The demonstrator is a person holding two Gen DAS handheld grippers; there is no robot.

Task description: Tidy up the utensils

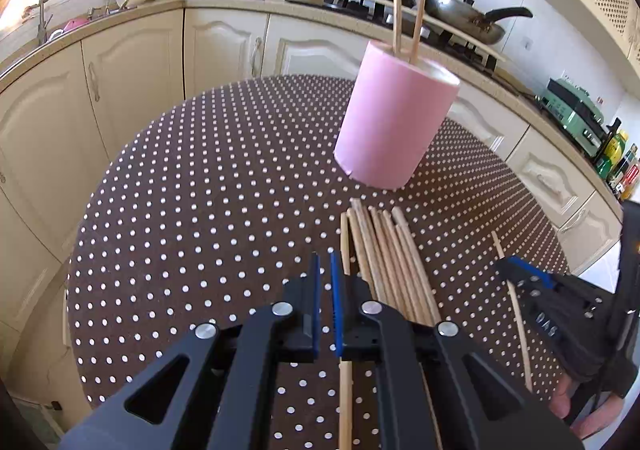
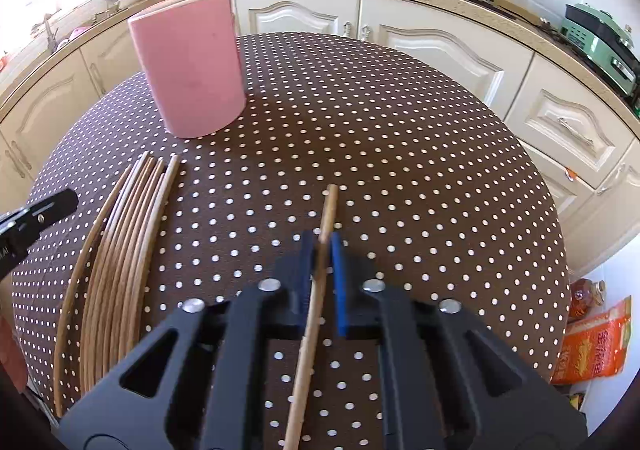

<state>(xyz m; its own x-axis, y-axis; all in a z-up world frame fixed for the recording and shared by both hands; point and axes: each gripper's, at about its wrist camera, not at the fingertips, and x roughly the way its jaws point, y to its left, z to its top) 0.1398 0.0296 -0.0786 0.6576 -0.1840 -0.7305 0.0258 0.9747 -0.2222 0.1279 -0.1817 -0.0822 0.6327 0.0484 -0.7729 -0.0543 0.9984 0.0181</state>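
- Chopsticks [image 2: 120, 258] are lying as a loose bundle on the dotted table [image 2: 400, 130], at the lower left of the right wrist frame, just below the pink holder [image 2: 192, 62].
- Two chopsticks [image 1: 406, 6] are already standing in the holder; I judge most of the work is remaining.
- The right gripper [image 2: 322, 246] is pinching a single chopstick [image 2: 316, 290].
- The left gripper [image 1: 325, 270] is nearly pressed together, seemingly empty, beside the bundle.

Pink holder [image 1: 394, 122] upright with 2 chopsticks [image 1: 406, 6]; wooden bundle [image 2: 120, 250] flat on the cloth just beside.
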